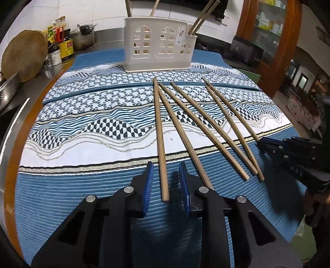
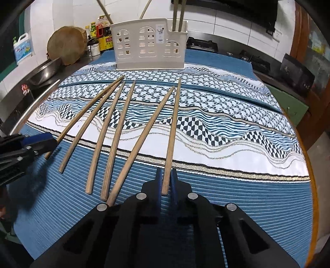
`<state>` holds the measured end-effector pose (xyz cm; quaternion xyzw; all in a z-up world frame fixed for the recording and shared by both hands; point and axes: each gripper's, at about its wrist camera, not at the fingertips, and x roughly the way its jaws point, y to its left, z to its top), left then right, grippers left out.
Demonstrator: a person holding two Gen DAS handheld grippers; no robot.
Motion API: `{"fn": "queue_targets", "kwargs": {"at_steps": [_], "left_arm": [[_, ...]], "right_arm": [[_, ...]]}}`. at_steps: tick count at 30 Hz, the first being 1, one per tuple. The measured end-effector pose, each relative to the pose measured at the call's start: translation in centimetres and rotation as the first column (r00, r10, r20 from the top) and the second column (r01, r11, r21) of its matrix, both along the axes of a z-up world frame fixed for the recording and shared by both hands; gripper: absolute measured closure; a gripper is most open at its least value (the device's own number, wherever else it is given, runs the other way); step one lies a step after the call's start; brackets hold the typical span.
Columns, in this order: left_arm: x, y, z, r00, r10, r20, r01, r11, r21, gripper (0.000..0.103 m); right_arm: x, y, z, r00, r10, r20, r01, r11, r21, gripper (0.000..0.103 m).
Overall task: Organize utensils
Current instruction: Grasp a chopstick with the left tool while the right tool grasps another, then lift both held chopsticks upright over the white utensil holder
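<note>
Six wooden chopsticks [image 2: 115,132] are fanned out on a blue patterned cloth [image 2: 226,132] covering the tabletop, in front of a cream utensil holder [image 2: 148,44] in which more chopsticks stand. The right gripper [image 2: 166,181] is clamped on the near end of the rightmost chopstick [image 2: 174,127]. The left gripper [image 1: 166,181] is held apart around the leftmost chopstick [image 1: 158,132], its pads not touching it.

Six long, thin wooden chopsticks [image 2: 115,132] lie fanned on the one blue-and-white patterned cloth [image 2: 226,127]. One cream plastic cut-out holder [image 2: 148,44] stands at top centre, with four more wooden sticks [image 2: 178,14] standing in it.
</note>
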<state>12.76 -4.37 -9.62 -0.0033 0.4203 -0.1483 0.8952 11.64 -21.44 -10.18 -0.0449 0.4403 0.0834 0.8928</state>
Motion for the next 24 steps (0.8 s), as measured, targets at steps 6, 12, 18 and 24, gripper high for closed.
{"fn": "queue_targets", "kwargs": {"at_steps": [6, 12, 18, 24], "left_arm": [[0.8, 0.0, -0.5, 1.0, 0.007, -0.015, -0.007, 1.0, 0.0, 0.087], [0.9, -0.8, -0.4, 1.0, 0.005, -0.004, -0.005, 0.999, 0.053, 0.09], [0.6, -0.8, 1.0, 1.0, -0.001, 0.023, 0.0, 0.999, 0.044, 0.096], [0.0, 0.2, 4.1, 0.994, 0.014, 0.109, -0.016, 1.0, 0.019, 0.097]], "right_arm": [[0.0, 0.1, -0.1, 1.0, -0.002, 0.011, 0.002, 1.0, 0.0, 0.094], [0.0, 0.1, -0.1, 1.0, 0.002, 0.023, -0.002, 1.0, 0.0, 0.095], [-0.6, -0.8, 0.9, 0.999, -0.014, 0.04, 0.013, 1.0, 0.025, 0.096], [-1.5, -1.9, 5.2, 0.99, -0.016, 0.142, 0.01, 0.999, 0.041, 0.096]]}}
